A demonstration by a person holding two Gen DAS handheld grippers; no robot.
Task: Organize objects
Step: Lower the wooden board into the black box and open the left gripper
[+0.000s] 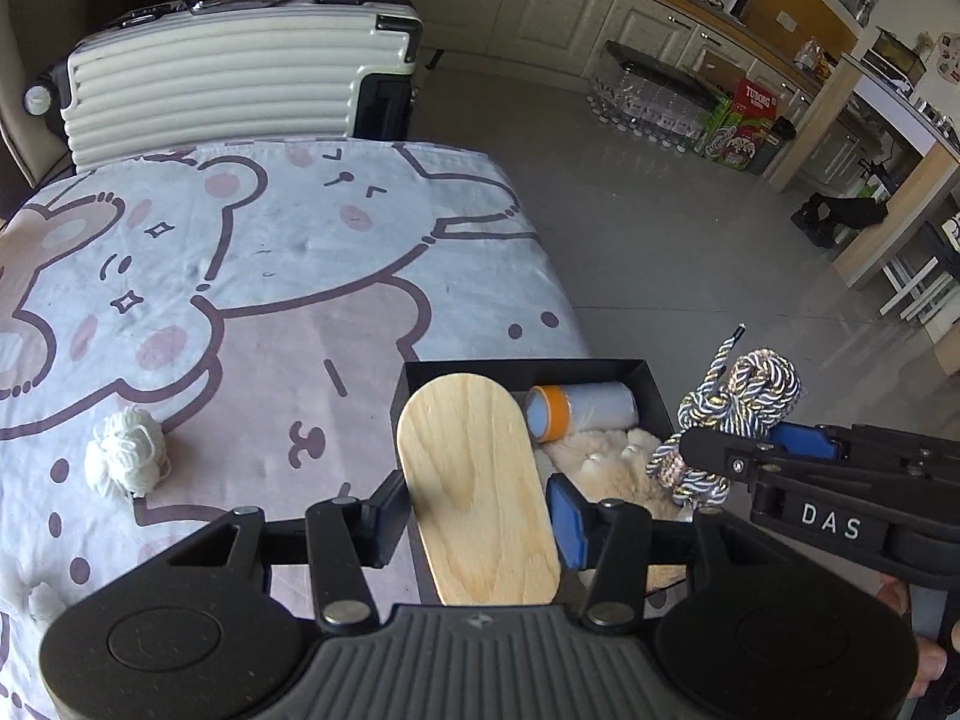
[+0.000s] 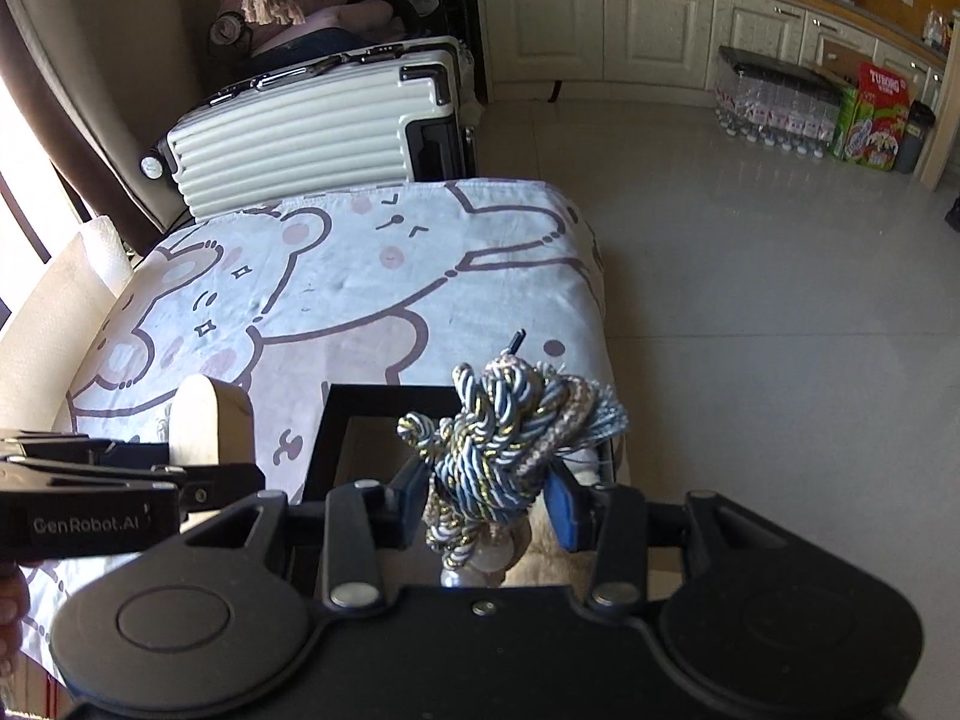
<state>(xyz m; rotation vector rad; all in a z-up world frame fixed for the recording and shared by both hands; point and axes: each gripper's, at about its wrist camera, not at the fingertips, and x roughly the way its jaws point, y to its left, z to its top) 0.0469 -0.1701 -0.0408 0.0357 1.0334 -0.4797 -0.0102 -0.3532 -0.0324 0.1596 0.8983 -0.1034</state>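
Note:
My left gripper (image 1: 480,519) is shut on an oval wooden board (image 1: 474,480) and holds it over the left edge of a black box (image 1: 522,367). The box holds a roll of tape with an orange rim (image 1: 579,411) and a cream plush toy (image 1: 600,462). My right gripper (image 2: 489,504) is shut on a bundle of blue, white and gold twisted cord (image 2: 510,444), held above the box (image 2: 384,396). The cord also shows in the left wrist view (image 1: 738,414). A white yarn ball (image 1: 126,459) lies on the bear-print cloth, left of the box.
The table wears a pink and white bear-print cloth (image 1: 270,276) and its right edge drops to a grey tiled floor (image 1: 690,252). A cream ribbed suitcase (image 1: 228,78) stands behind the table. Cabinets, bottled water and drink cartons (image 1: 744,126) line the far wall.

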